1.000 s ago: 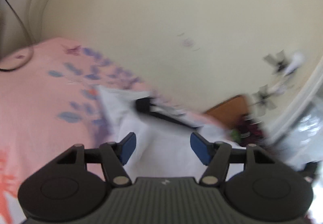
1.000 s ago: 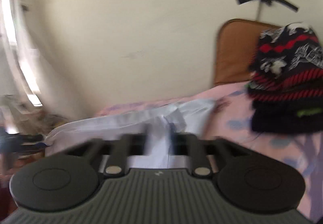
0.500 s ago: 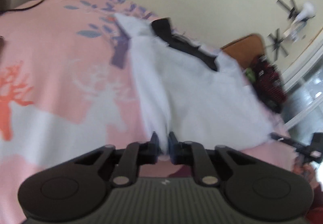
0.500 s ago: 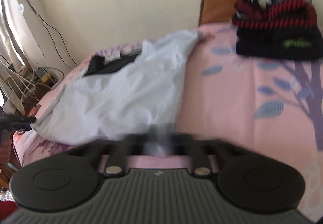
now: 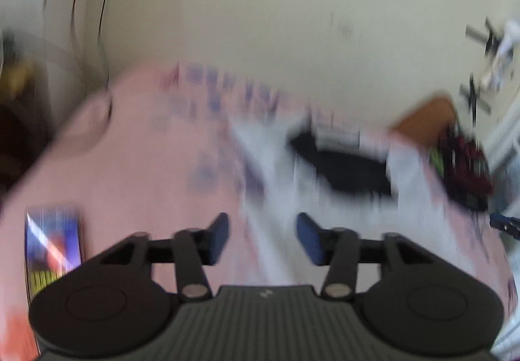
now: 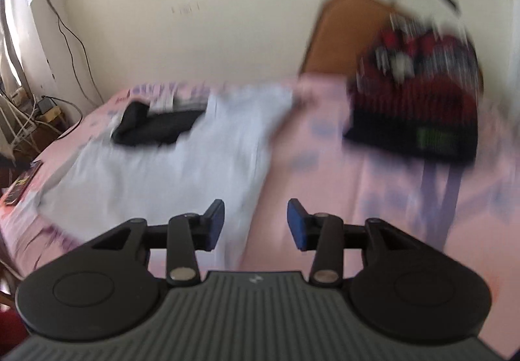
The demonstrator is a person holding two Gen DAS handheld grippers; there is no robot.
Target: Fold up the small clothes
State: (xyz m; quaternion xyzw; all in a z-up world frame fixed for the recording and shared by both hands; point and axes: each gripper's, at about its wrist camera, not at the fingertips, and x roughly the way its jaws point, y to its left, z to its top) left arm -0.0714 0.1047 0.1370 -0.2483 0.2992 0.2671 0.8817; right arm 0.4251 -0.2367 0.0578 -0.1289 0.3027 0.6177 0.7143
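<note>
A pale blue-white garment lies spread on the pink printed bed sheet; it also shows in the left wrist view, blurred. A black folded cloth lies on its far part, and shows in the left wrist view too. My left gripper is open and empty, just above the garment's near left edge. My right gripper is open and empty, over the garment's near right edge.
A red, black and white knitted hat sits at the far right by a brown headboard. A colourful packet lies on the sheet at the left. Cables hang on the wall at the left.
Both grippers were shut on the garment's near edge half a second ago. Both have opened, let go and lifted; the garment lies flat on the bed.
</note>
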